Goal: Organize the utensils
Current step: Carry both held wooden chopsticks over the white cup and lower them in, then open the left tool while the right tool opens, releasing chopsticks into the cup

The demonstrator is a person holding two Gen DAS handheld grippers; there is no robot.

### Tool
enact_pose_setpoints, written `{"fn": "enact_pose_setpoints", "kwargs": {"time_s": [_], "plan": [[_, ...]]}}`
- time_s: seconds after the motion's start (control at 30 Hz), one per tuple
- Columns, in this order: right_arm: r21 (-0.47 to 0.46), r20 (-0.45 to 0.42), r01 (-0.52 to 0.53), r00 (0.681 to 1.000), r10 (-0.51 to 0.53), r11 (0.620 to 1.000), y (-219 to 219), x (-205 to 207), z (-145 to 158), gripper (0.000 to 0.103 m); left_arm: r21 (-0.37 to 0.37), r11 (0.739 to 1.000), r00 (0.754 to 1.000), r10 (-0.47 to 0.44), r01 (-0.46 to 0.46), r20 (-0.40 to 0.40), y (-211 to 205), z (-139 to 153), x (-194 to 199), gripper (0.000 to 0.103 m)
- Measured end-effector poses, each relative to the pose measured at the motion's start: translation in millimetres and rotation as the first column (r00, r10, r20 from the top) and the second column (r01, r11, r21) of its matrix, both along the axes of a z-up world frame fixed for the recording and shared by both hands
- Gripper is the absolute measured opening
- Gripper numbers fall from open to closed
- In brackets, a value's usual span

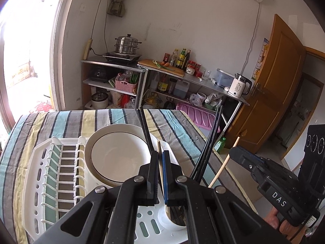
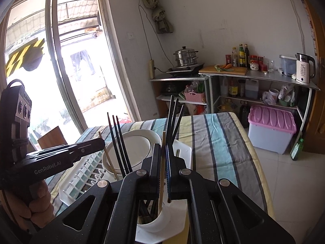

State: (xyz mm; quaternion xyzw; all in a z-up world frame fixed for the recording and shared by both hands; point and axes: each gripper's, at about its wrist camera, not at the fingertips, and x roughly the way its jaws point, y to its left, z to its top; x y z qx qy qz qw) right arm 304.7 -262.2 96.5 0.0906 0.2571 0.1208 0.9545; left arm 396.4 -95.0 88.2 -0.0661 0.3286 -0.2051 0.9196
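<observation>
Left view: "DAS" reading on right gripper [image 1: 236, 149] body, "55" on kettle [image 1: 239, 85]. Left gripper [image 1: 160, 158] pinching black chopstick [image 1: 145, 129], wooden one [image 1: 159, 158] showing in the gap. Plate [image 1: 115, 154] leaning in rack [image 1: 38, 174] on striped table [image 1: 182, 126].

Right view: "GenRobot.AI" showing on left gripper [image 2: 102, 141]. Right gripper [image 2: 161, 152] clamping wooden chopstick [image 2: 163, 142] over cup [image 2: 162, 218] holding chopsticks; its tip apparently reaching inside, partly hidden.
</observation>
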Motion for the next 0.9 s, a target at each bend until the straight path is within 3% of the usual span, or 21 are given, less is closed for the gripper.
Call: {"fn": "enact_pose_setpoints", "kwargs": {"time_s": [0.2, 0.37, 0.73, 0.77, 0.83, 0.9], "plan": [[0.001, -0.021, -0.006, 1.000, 0.006, 1.000, -1.0, -0.8, 4.3, 0.005, 0.009, 1.000, 1.000, -0.007, 0.006, 0.012, 0.8, 0.2, -4.3, 0.004], [-0.008, -0.005, -0.019, 1.000, 0.019, 1.000, -0.1, -13.6, 5.3, 0.015, 0.025, 1.000, 0.999, -0.013, 0.012, 0.043, 4.5, 3.1, -20.6, 0.004], [0.001, 0.012, -0.054, 0.998, 0.054, 0.999, 5.6, -73.4, -4.0, 0.016, 0.019, 1.000, 0.998, -0.002, 0.001, 0.065, 34.4, -12.7, -103.0, 0.004], [0.000, 0.014, -0.061, 0.998, 0.061, 0.998, 7.4, -80.9, -6.1, 0.018, 0.026, 1.000, 0.998, 0.002, -0.003, 0.063, 36.3, -16.6, -113.3, 0.004], [-0.004, 0.015, -0.076, 0.997, 0.076, 0.997, 12.1, -96.5, -10.6, 0.035, 0.045, 0.999, 0.998, 0.007, -0.009, 0.059, 40.2, -25.3, -134.0, 0.004], [-0.008, 0.014, -0.086, 0.996, 0.086, 0.996, 17.0, -112.5, -16.5, 0.040, 0.062, 0.998, 0.998, 0.006, -0.009, 0.058, 44.4, -33.5, -154.3, 0.005]]}}
